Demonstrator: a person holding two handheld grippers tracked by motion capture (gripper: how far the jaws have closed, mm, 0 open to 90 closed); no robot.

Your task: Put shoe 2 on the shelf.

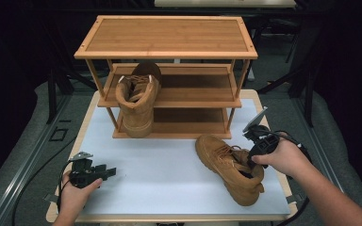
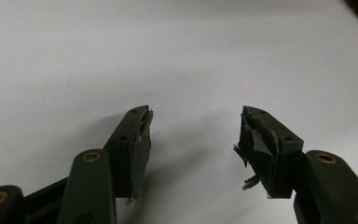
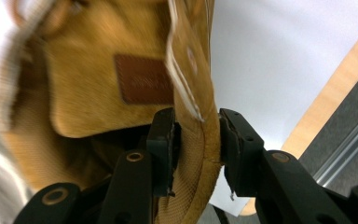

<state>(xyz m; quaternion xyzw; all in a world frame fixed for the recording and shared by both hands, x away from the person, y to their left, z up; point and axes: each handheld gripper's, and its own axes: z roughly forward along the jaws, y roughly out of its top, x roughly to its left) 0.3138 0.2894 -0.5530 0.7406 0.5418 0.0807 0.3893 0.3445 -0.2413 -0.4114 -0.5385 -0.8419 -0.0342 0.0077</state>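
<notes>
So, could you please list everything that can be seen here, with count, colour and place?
rack: 1, light wood, three shelves, far half of the table
boot on rack: 1, tan, left part of the middle shelf, heel toward the camera
boot on table: 1, tan, near right, toe pointing to the rack
table: 1, white top with wooden edge
left gripper: 1, black, near left corner, jaws open over bare table
right gripper: 1, black, jaws on either side of the collar of the boot on table
hands: 2, one on each gripper, at the bottom edge
</notes>
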